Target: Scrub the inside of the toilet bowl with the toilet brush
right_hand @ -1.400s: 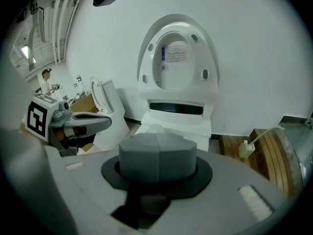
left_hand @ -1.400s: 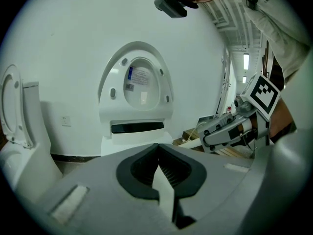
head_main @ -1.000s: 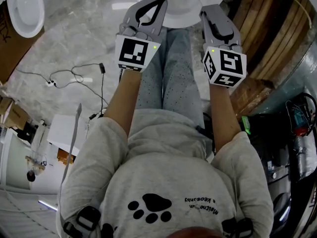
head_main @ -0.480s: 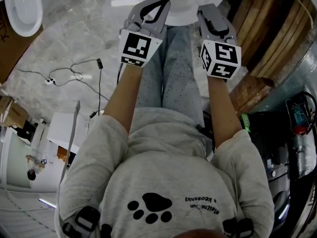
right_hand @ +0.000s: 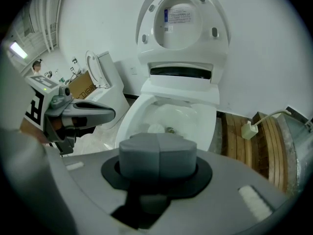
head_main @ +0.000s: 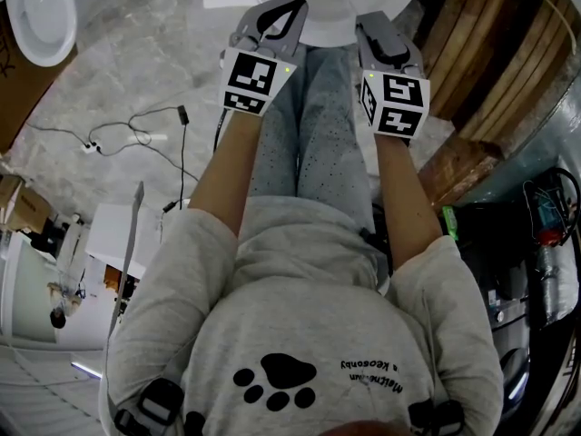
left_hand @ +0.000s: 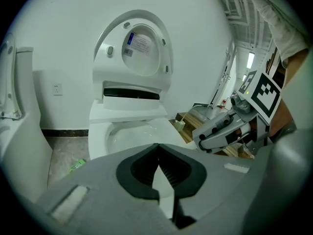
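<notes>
No scrubbing is being done yet: the left gripper (left_hand: 156, 146) and right gripper (right_hand: 157, 151) are being held closed on nothing before the open toilet bowl (right_hand: 168, 112), and no toilet brush is being shown.

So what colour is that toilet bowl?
The toilet bowl is plain glossy white; the right gripper view shows it best.
</notes>
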Available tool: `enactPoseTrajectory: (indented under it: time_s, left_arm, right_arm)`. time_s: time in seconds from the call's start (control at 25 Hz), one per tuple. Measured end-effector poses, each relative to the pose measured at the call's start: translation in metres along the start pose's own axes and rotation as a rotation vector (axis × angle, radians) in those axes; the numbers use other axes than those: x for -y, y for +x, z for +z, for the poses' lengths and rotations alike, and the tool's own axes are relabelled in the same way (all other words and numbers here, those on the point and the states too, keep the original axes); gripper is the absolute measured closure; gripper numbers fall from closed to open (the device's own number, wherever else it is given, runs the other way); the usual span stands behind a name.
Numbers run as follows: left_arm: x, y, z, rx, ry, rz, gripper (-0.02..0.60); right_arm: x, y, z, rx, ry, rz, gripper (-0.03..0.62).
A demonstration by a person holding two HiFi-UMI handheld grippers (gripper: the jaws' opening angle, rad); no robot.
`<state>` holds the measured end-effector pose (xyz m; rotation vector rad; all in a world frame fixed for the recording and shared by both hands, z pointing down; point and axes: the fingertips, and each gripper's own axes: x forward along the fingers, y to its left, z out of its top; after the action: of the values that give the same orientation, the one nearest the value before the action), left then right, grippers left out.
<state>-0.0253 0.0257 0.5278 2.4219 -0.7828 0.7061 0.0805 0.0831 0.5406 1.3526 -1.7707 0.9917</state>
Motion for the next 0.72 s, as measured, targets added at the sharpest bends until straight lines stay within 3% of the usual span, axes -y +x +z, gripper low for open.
enactPoseTrajectory:
  time_s: [0.72]
  left_arm:
    - [0.003, 0.001, -0.031, -0.076, -0.017, -0.023, 0.588]
  right_arm:
    - [-0.004, 0.016, -0.028, -0.115, -0.062, -0.001, 0.444]
